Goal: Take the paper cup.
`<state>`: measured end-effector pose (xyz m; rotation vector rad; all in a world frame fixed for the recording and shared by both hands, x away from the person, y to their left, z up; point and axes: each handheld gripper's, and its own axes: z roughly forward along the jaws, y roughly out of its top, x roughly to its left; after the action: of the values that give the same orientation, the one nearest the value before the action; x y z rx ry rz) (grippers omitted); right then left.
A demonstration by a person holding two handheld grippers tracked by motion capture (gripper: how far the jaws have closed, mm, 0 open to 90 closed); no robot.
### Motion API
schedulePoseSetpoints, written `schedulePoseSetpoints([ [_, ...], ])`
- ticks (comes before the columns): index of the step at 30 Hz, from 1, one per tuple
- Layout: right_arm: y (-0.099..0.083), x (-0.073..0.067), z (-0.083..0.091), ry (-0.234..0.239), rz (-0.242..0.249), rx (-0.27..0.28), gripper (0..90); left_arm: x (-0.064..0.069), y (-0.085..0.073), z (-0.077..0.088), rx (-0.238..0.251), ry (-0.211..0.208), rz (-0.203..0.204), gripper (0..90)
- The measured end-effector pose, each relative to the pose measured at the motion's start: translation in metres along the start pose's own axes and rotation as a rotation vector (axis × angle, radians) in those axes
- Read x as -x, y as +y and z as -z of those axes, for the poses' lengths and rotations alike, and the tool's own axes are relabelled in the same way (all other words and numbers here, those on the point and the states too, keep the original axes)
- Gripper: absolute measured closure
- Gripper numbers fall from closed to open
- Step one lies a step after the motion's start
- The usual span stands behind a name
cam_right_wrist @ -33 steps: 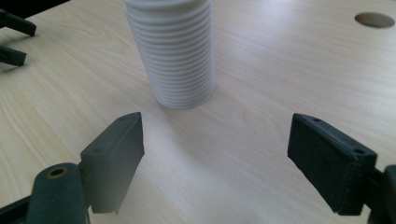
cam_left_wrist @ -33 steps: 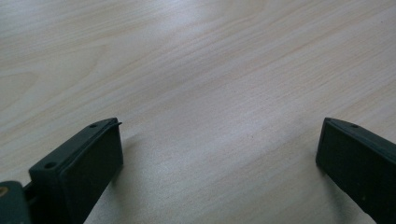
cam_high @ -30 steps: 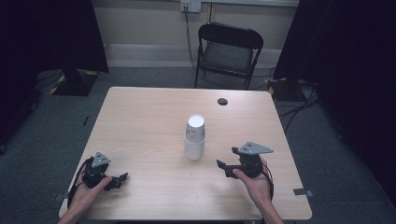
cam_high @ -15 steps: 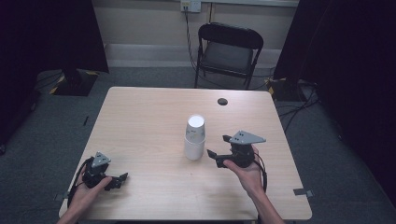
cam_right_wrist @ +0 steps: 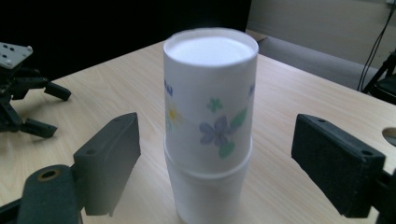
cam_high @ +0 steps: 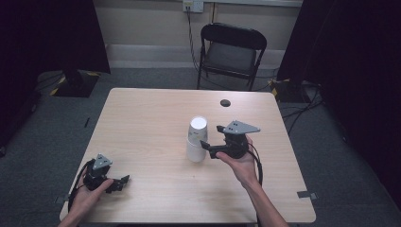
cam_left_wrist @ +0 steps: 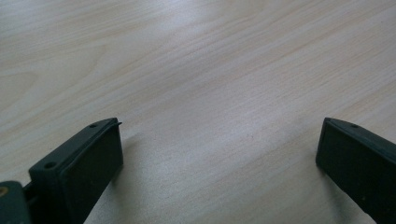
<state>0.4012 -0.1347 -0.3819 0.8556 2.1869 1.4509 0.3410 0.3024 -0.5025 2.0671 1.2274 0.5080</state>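
- Your right hand-held gripper (cam_high: 204, 147) sits just beside the stack of white paper cups (cam_high: 196, 139), inverted and printed with small flowers, near the middle of the pale wooden bench (cam_high: 142, 123).
- In the right gripper view, the cup stack (cam_right_wrist: 210, 126) stands upright between the two black jaws, which are spread wide; neither pad touches the paper on either side.
- The upper cup is nested over a plainer lower one, and a ring-like step shows where the two rims meet, low on the stack.
- Your left hand-held gripper (cam_high: 122, 182) rests at the near left corner of the bench, well apart from the cups. In the left gripper view its jaws are wide apart over bare wood grain, with nothing between them.
- Step in hand, as judged: the approach to a grasp on the top cup, with the jaws framing it but not yet closing.
- The next move calls for you to centre the cup wall between the pads above the step, then close gently, since thin paper is likely to crush or tip under a firm squeeze.
- A small dark round hole (cam_high: 225, 102) lies at the far edge of the bench, and a black folding chair (cam_high: 230, 52) stands beyond.
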Motion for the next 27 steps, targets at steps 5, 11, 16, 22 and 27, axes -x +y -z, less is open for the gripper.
schedulePoseSetpoints([
  [5,0.012,-0.001,-0.011,0.016,-0.009,0.024,14.7,0.000,0.000,0.000,-0.001,0.003,0.001,0.1],
  [11,0.019,0.000,-0.028,0.037,-0.002,0.024,15.1,0.000,0.000,0.000,-0.001,0.003,0.001,0.1],
  [16,0.019,0.003,-0.040,0.050,0.003,0.031,20.0,0.000,0.000,0.000,-0.001,0.002,0.001,0.1],
  [22,0.013,0.005,-0.047,0.063,-0.008,0.051,22.9,0.000,0.000,0.000,-0.001,0.001,0.001,0.0],
  [27,0.010,0.005,-0.053,0.073,-0.015,0.048,26.0,0.000,0.000,0.000,-0.001,-0.002,0.000,0.0],
])
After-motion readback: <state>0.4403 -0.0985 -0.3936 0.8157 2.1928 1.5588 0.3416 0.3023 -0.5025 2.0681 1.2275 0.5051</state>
